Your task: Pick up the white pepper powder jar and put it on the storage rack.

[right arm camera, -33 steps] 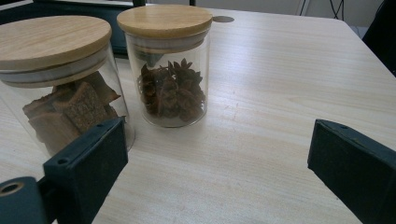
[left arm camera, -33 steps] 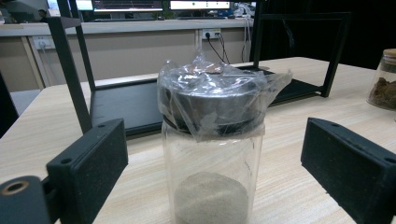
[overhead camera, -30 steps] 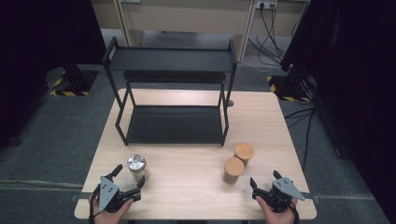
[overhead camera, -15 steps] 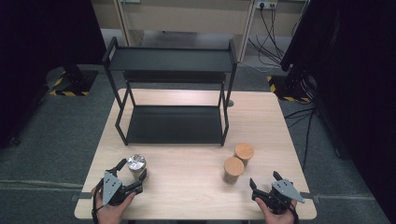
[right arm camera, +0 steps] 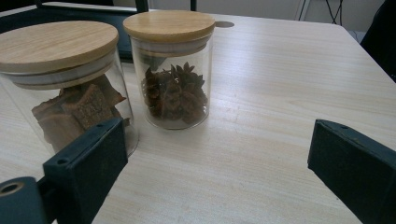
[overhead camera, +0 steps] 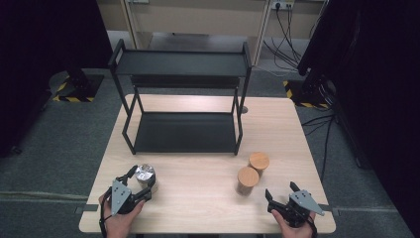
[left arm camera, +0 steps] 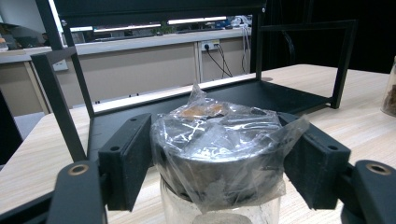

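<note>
We note the left gripper, jaws just closing, clamped on the plastic-wrapped lid of a glass jar standing on the tabletop before the black rack. Right gripper rests, jaws apart.
</note>
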`<state>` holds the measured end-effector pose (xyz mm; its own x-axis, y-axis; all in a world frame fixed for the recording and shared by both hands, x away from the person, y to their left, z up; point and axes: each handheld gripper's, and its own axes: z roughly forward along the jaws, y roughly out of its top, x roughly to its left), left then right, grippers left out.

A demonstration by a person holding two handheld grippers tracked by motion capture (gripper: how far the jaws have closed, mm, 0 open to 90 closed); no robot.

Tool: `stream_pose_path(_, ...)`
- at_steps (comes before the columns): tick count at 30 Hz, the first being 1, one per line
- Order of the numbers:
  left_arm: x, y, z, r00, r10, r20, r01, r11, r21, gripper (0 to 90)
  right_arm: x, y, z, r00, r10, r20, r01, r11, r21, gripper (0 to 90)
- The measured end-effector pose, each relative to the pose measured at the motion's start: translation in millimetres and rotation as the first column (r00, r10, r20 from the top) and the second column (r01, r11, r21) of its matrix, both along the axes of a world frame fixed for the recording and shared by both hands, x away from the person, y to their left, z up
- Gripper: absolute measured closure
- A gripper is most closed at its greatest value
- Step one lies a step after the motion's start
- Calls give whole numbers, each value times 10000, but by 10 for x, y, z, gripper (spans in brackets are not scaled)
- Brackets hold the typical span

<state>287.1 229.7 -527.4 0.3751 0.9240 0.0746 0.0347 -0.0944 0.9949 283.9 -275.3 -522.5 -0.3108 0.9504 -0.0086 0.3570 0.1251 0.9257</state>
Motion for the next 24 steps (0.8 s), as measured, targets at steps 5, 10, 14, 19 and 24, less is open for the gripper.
stream_pose_path(5, 32, -18, 5, 10000, -22, -48, 22, 10000, 24, 324, 0, 3, 0, 10000, 32, -3, -32, 10000, -25, 51)
stream_pose_path(10, 40, -22, 11, 9999, -44, -109, 43, 10000, -19, 342, 2, 4, 0, 10000, 48, -23, -48, 10000, -22, 51)
stream_pose_path(14, 44, -19, 14, 9999, -58, -143, 57, 10000, -70, 344, 1, 3, 0, 10000, 43, -16, -43, 10000, -14, 51)
stream_pose_path(19, 42, -7, 23, 9999, -12, -122, 12, 10000, -43, 344, 1, 1, 0, 10000, 61, -9, -61, 10000, -1, 50)
stream_pose_path(24, 56, 2, 76, 10000, 51, 15, -50, 9999, -148, 344, 4, -2, 0, 10000, 76, -38, -76, 10000, 23, 50)
